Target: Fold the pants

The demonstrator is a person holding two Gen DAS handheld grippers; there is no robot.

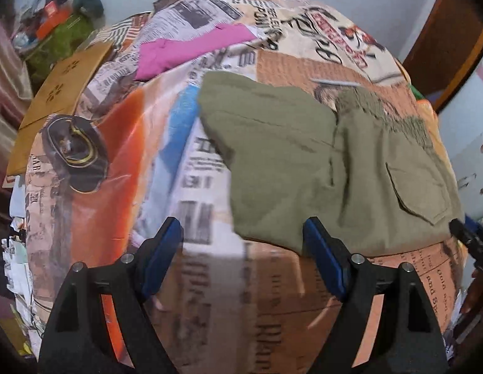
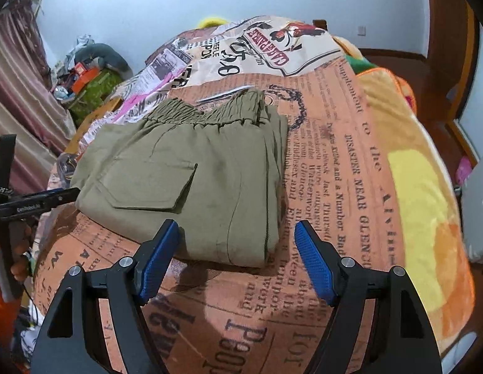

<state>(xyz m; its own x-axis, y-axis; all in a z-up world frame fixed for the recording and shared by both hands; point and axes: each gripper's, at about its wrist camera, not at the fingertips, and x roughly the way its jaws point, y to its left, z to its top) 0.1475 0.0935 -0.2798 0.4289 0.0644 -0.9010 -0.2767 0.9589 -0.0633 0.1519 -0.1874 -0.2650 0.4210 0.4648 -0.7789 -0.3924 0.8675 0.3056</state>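
Observation:
Olive green pants (image 2: 191, 180) lie folded into a compact stack on a newspaper-print bedspread (image 2: 334, 162), elastic waistband at the far side and a flap pocket on top. My right gripper (image 2: 236, 233) hovers open just above the stack's near right corner, nothing between its blue pads. In the left wrist view the pants (image 1: 319, 162) lie ahead and to the right. My left gripper (image 1: 243, 230) stands open over the bedspread at the stack's near left edge, holding nothing. The other gripper's black tip (image 1: 468, 237) shows at the right edge.
A folded pink garment (image 1: 191, 51) lies farther back on the bed. A wooden stool (image 1: 57, 99) and a cluttered pile with a green bag (image 1: 60, 37) stand to the left. A yellow-orange blanket (image 2: 412, 187) covers the bed's right side. A person's hand (image 2: 20, 249) holds the left tool.

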